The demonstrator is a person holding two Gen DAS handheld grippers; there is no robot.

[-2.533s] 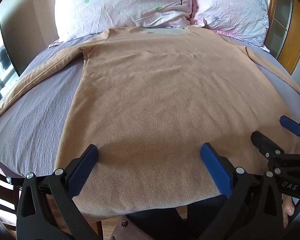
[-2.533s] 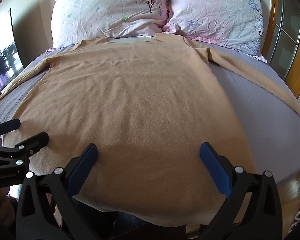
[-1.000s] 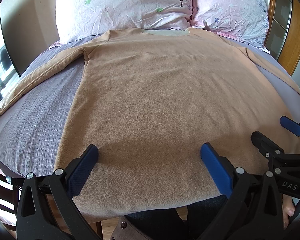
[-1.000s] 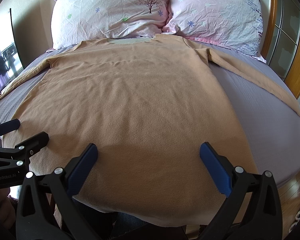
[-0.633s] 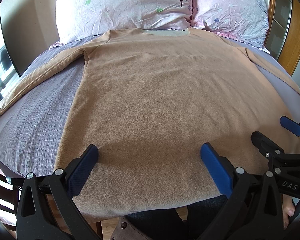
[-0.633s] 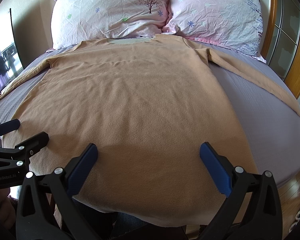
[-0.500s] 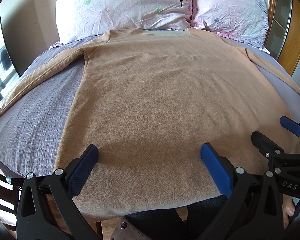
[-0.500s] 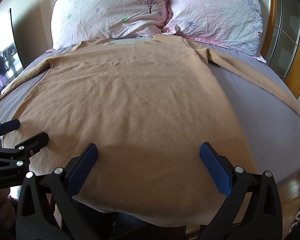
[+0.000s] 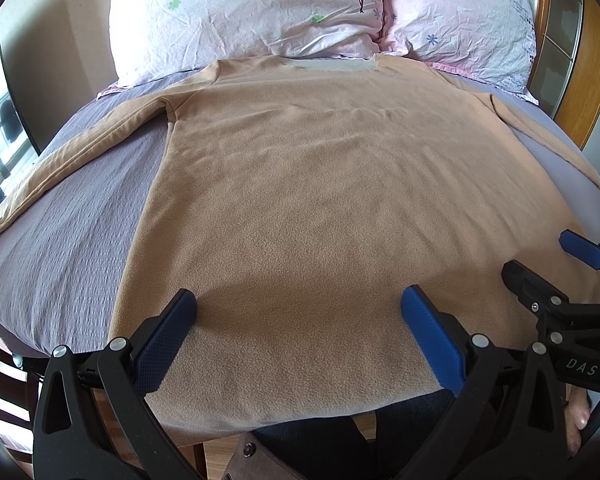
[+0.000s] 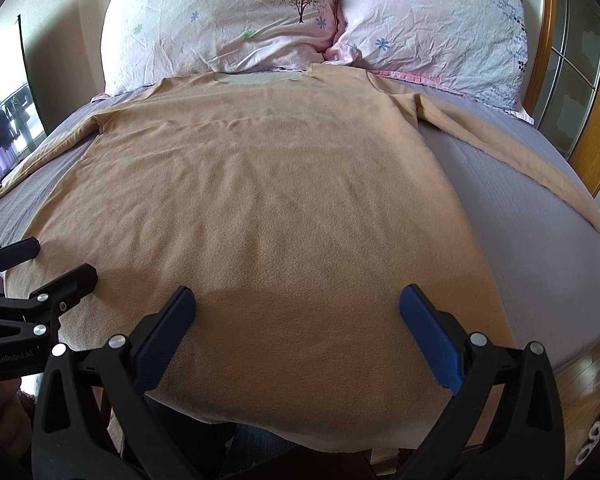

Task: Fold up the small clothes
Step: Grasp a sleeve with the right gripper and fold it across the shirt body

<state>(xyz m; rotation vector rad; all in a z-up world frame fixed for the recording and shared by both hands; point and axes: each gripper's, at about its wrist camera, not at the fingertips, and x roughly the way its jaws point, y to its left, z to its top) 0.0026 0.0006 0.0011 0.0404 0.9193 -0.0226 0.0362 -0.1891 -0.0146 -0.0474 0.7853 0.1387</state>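
A tan long-sleeved fleece shirt (image 9: 320,184) lies flat on the grey bedsheet (image 9: 60,240), collar toward the pillows, both sleeves spread out; it also shows in the right wrist view (image 10: 268,200). Its hem hangs over the near bed edge. My left gripper (image 9: 298,312) is open and empty, hovering just above the hem on the left half. My right gripper (image 10: 296,308) is open and empty above the hem on the right half. Each gripper shows at the edge of the other's view: the right gripper (image 9: 540,264), the left gripper (image 10: 48,264).
Two floral pillows (image 9: 252,12) (image 10: 432,20) lean at the head of the bed. A wooden headboard frame (image 10: 596,120) stands at the right. A dark panel and window (image 10: 8,120) are at the left. The person's legs are under the hem (image 9: 320,444).
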